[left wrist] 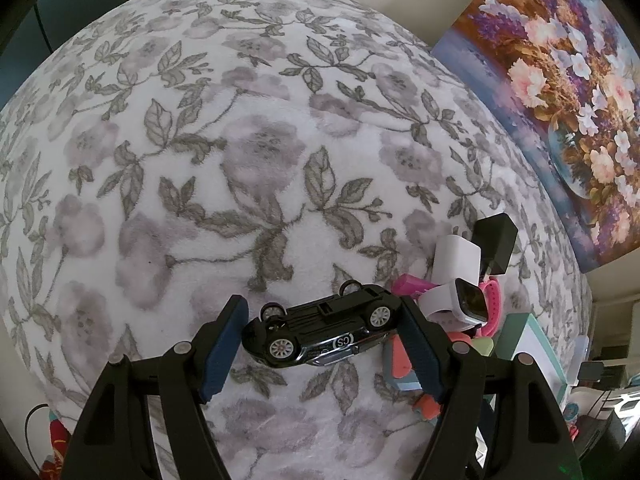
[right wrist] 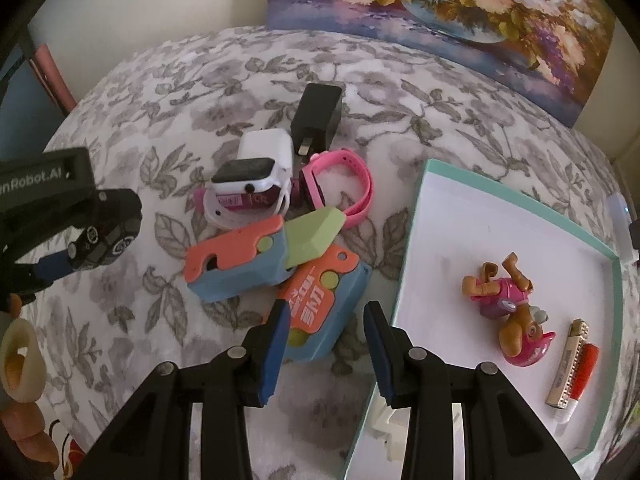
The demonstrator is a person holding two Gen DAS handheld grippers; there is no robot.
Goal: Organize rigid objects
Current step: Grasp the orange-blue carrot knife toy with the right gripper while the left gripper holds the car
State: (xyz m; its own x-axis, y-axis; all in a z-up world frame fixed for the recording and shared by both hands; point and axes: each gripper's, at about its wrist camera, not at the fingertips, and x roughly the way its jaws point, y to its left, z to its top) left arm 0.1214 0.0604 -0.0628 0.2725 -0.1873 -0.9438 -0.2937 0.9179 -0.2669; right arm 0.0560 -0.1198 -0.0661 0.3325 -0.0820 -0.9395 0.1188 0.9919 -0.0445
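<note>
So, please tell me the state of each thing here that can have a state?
left gripper: shut on toy car
toy car: upside down, wheels up
right gripper: open, holding nothing
tray: holds pup figure and harmonica
pup figure: lying on its side

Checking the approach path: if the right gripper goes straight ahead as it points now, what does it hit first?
Most likely the nearer coral-and-blue toy, which lies just beyond the open right gripper, partly between its fingertips. The green-edged tray sits off to the right. Depth is hard to judge through the fisheye.
</note>
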